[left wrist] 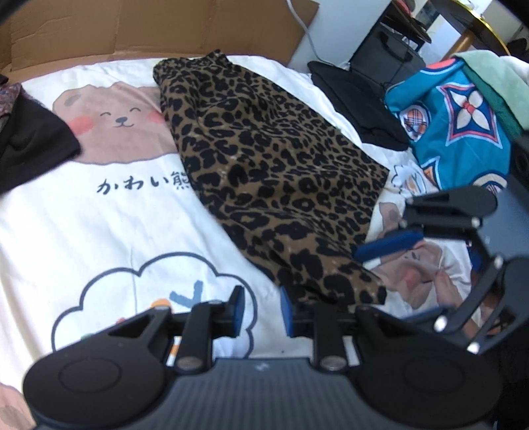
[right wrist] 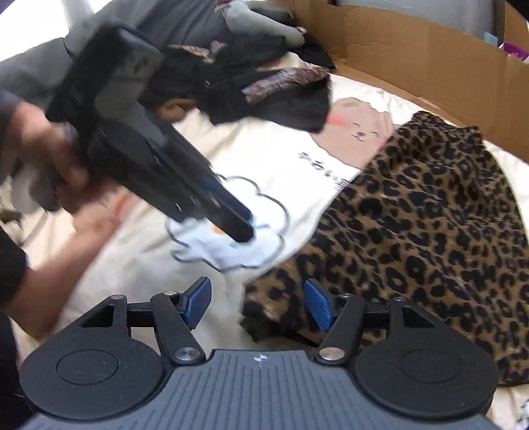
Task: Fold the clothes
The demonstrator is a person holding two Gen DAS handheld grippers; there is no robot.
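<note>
A leopard-print garment [left wrist: 274, 172] lies flat on a white sheet printed with a bear and clouds [left wrist: 109, 211]. My left gripper [left wrist: 261, 311] is open and empty, its fingers just at the garment's near corner. My right gripper [right wrist: 256, 304] is open and empty, over the near edge of the same garment [right wrist: 423, 231]. The right gripper also shows in the left wrist view [left wrist: 390, 244], beside the garment's right edge. The left gripper shows blurred in the right wrist view [right wrist: 238, 221], held by a hand over the cloud print.
A black garment [left wrist: 26, 149] lies at the left, another black one [left wrist: 360, 106] at the back right. A blue patterned cloth [left wrist: 453, 125] is piled at the right. A cardboard sheet [left wrist: 158, 26] stands behind the bed. Dark clothes [right wrist: 248, 79] are heaped at the far side.
</note>
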